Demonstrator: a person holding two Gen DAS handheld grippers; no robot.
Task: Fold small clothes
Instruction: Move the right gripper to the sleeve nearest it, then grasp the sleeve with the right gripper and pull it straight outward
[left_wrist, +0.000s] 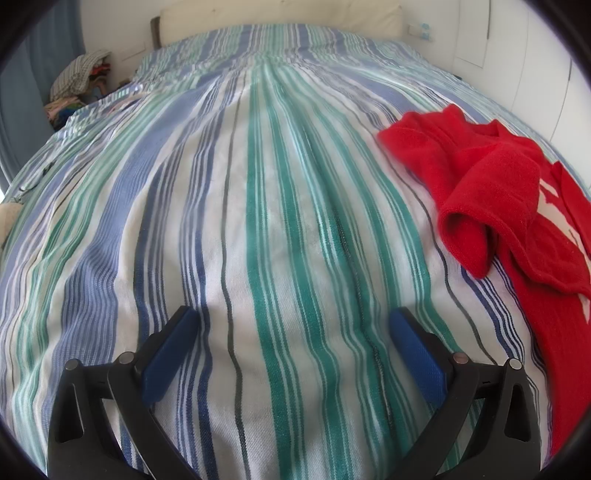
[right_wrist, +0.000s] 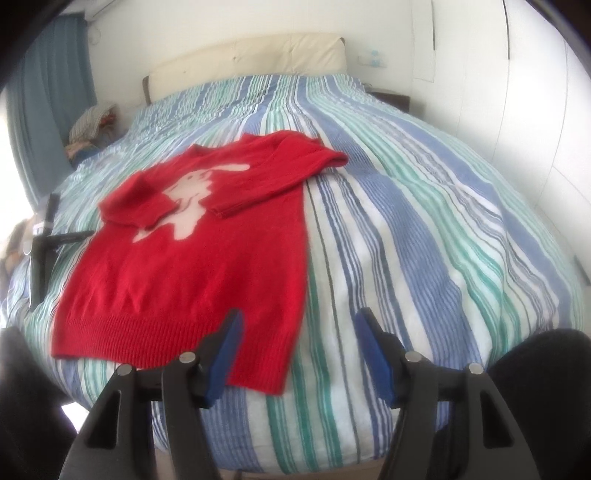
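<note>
Sweater: red sweater (right_wrist: 177, 266) lies flat on the striped bed (right_wrist: 424, 229), both sleeves folded across its chest.
Right gripper (right_wrist: 299, 350): jaws apart, empty, above the hem corner.
Left gripper (left_wrist: 291, 343): wide open, empty.
Technique: pinch both hem corners, fold evenly toward the collar.

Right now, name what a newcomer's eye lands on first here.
The red sweater with a pale cartoon figure, spread on the striped bedspread, both sleeves folded across its chest. Next, the open blue-padded right gripper hovering over its hem corner.
</note>
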